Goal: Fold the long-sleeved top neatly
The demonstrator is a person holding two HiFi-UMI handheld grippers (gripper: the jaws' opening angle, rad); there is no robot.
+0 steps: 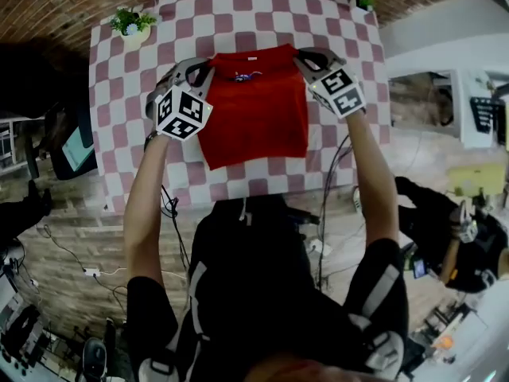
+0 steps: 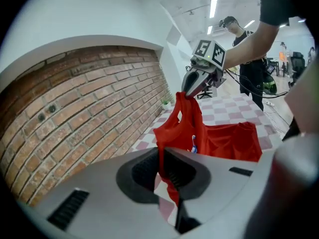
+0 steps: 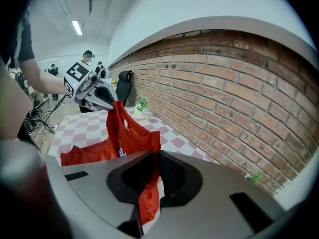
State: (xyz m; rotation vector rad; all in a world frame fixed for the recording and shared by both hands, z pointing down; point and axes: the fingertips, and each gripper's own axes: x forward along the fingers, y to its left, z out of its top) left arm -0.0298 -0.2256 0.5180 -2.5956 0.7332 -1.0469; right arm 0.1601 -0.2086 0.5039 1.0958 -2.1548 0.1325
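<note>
Outstretched arms (image 1: 143,205); left gripper (image 1: 203,70), right gripper (image 1: 306,58) pinching top (image 1: 254,110).

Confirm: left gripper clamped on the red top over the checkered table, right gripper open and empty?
No. The right gripper is clamped on the red top too, per the right gripper view; the left gripper grips it over the checkered table.

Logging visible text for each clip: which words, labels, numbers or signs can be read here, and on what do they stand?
No readable text in any view.
Neck label of the red top: blue and white print, too small to read.
Marker cube on the left gripper, and the one on the right gripper: black-and-white square patterns only, no letters or numbers.
</note>
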